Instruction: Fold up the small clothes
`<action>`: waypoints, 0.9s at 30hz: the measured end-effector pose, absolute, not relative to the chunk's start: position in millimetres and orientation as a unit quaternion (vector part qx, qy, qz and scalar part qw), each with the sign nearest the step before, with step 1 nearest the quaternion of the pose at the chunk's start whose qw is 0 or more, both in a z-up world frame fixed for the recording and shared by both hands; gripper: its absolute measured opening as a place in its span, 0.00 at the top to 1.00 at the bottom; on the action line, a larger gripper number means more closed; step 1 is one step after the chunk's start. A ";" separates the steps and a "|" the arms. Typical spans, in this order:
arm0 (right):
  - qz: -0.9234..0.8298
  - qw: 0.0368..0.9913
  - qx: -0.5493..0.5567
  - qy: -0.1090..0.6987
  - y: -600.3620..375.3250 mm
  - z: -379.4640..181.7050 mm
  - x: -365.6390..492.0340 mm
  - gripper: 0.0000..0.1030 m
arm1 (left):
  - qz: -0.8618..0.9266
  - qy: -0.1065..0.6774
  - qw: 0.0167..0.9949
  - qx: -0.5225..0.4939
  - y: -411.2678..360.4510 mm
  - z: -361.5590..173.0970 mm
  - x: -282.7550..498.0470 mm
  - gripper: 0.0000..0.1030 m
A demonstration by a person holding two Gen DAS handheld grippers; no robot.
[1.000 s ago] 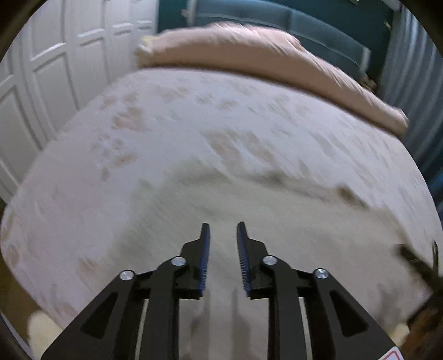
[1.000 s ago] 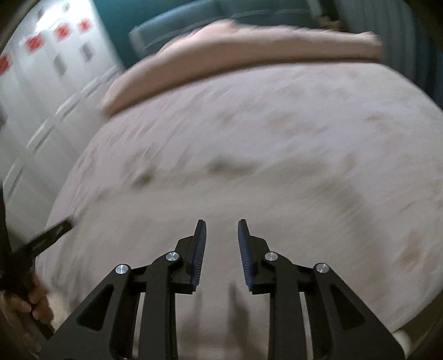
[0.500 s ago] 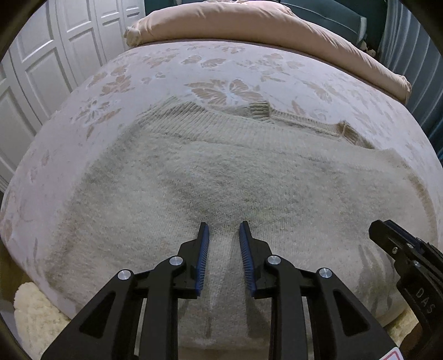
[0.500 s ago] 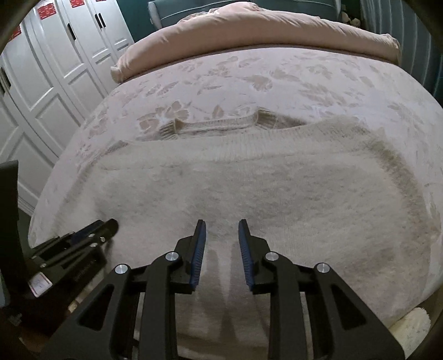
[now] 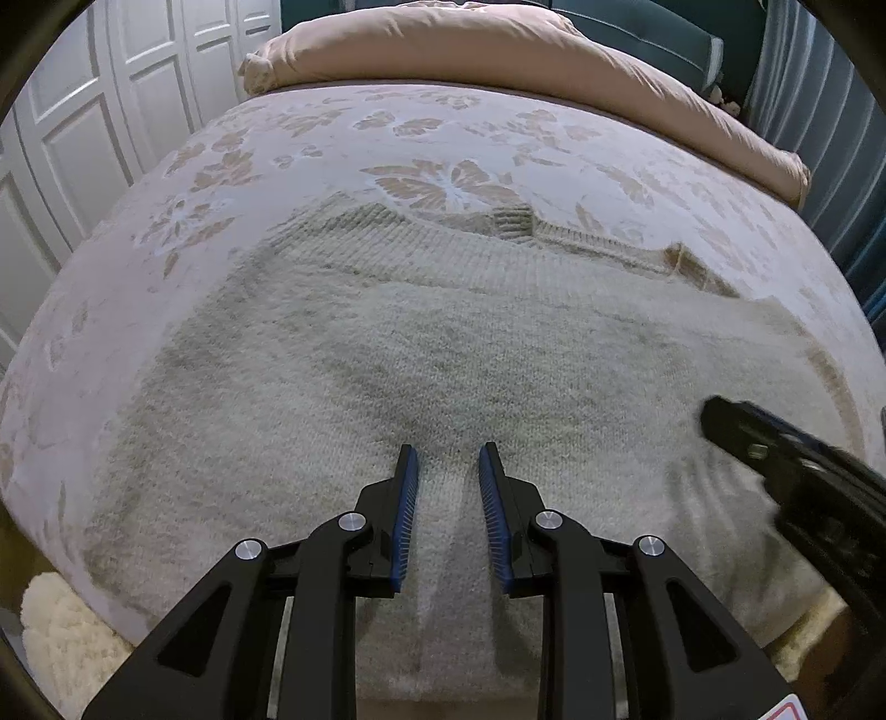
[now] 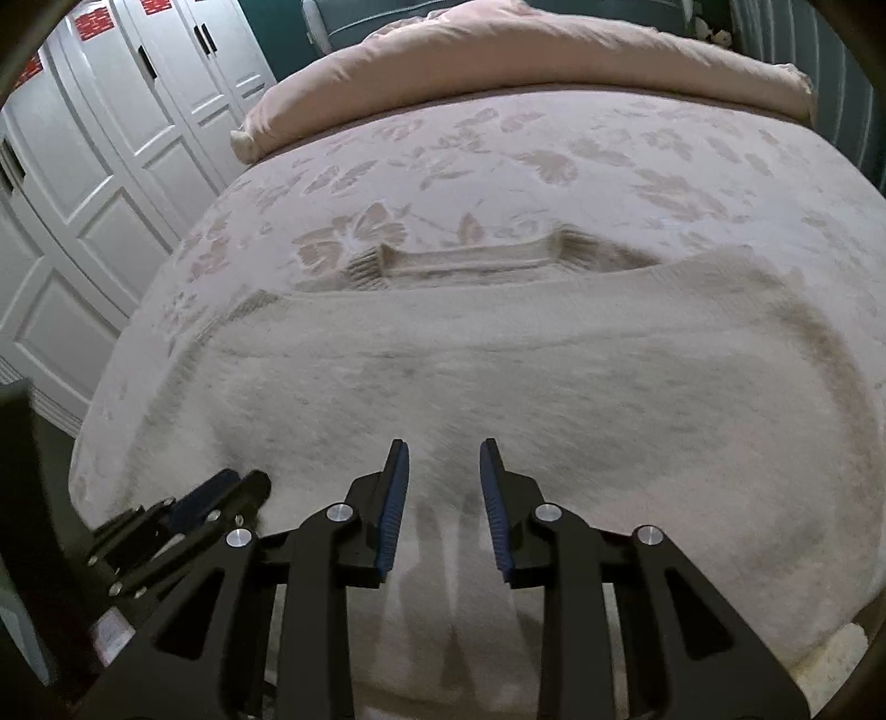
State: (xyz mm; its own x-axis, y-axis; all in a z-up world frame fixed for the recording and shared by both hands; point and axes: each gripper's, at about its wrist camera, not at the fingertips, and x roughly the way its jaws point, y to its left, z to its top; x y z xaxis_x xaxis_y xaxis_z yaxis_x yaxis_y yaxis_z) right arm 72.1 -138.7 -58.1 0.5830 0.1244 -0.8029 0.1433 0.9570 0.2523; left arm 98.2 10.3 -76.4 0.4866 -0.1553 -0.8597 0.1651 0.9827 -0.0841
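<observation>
A cream knitted sweater (image 5: 443, 354) lies spread flat on the bed, its ribbed collar at the far side; it also shows in the right wrist view (image 6: 526, 376). My left gripper (image 5: 446, 451) is open and empty, just above the sweater's near part. My right gripper (image 6: 444, 446) is open and empty, also low over the near part of the sweater. The right gripper shows at the right edge of the left wrist view (image 5: 786, 459). The left gripper shows at the lower left of the right wrist view (image 6: 183, 515).
The bed (image 5: 470, 133) has a pink floral cover. A pink duvet (image 5: 498, 50) lies rolled along the far end. White wardrobe doors (image 6: 111, 138) stand to the left. A fluffy cream item (image 5: 66, 637) lies below the bed's near left edge.
Both grippers swept fast a second ago, then settled over the sweater. Since half a second ago the two views have changed little; both grippers stay open.
</observation>
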 end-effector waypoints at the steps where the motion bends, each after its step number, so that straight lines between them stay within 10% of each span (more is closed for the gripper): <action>1: -0.005 0.874 0.146 0.463 -138.0 -62.8 76.4 0.74 | -0.094 0.500 0.861 -0.011 16.3 -72.0 97.6 0.76; 10: 0.000 0.857 0.148 0.494 -136.7 -87.3 96.9 0.73 | 0.007 0.472 0.875 -0.111 136.0 -42.3 107.7 0.55; 22: 0.009 0.866 0.129 0.483 -134.8 -92.8 97.6 0.71 | -0.044 0.509 0.806 -0.300 171.2 -98.3 121.3 0.51; 24: 0.011 0.868 0.126 0.480 -133.7 -92.9 96.6 0.70 | -0.049 0.514 0.802 -0.300 163.4 -98.3 127.5 0.55; 26: 0.015 0.871 0.124 0.476 -133.0 -91.6 95.2 0.70 | -0.055 0.513 0.808 -0.286 153.4 -91.5 131.6 0.87; 27: 0.018 0.873 0.127 0.471 -134.3 -88.5 92.6 0.70 | -0.055 0.510 0.810 -0.283 149.7 -85.0 131.2 0.87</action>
State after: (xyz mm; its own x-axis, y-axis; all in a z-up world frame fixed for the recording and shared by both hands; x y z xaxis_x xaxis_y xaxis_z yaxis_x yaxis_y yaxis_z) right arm 92.6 -134.3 -88.5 0.5547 0.1515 -0.8181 0.0878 0.9672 0.2386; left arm 131.2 149.7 -85.0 0.4727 -0.3792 -0.7955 -0.1996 0.8331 -0.5158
